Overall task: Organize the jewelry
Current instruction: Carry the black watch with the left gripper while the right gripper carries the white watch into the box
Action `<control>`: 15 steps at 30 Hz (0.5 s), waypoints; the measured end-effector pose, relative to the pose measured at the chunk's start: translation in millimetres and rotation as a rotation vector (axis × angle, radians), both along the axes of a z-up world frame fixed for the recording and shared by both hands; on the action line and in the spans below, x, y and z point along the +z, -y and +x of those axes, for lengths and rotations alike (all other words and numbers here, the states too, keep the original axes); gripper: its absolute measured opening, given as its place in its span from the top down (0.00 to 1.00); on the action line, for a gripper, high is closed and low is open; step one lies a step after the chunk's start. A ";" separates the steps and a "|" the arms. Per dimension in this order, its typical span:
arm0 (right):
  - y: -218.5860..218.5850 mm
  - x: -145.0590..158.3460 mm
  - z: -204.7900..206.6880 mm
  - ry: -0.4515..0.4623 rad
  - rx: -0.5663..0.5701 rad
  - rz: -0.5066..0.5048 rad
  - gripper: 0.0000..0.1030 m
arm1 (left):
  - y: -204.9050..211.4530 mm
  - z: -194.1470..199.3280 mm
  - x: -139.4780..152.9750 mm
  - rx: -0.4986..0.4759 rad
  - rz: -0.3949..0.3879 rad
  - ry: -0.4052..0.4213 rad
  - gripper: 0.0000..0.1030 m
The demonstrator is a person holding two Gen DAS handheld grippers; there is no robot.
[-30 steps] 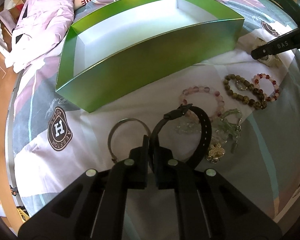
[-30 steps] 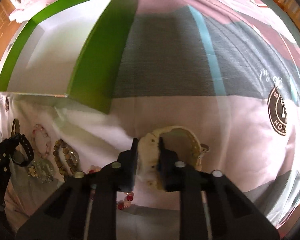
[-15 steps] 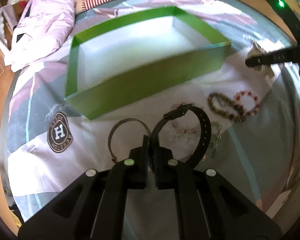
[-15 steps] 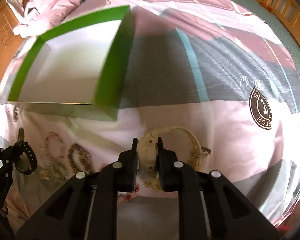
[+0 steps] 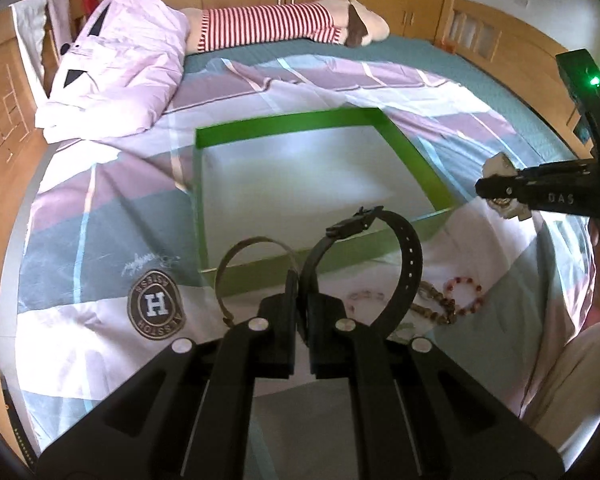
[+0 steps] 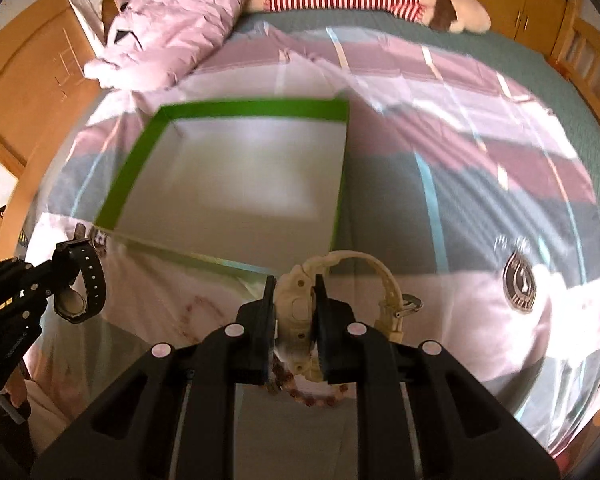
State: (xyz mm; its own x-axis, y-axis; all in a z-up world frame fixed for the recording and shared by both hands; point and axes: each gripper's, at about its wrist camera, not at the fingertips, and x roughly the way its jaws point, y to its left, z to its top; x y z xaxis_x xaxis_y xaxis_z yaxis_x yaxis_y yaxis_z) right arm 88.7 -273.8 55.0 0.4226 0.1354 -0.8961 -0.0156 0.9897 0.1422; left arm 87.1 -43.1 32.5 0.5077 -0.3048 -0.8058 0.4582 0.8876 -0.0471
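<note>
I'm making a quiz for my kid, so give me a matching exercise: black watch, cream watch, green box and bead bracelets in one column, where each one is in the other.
Things:
1. black watch
2. cream watch
3. green box
4. bead bracelets

Places:
A. lying on the bedspread, near the box
B. held in the right hand-held gripper
C. open on the bed, nothing inside
D. held in the left hand-held gripper

Pairs: 1-D, 2-B, 3-C, 4-A
</note>
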 end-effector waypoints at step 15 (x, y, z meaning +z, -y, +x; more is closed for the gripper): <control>14.7 -85.8 -23.0 -0.111 -0.031 0.028 0.83 | 1.6 -13.6 -109.9 0.013 0.187 -0.163 0.86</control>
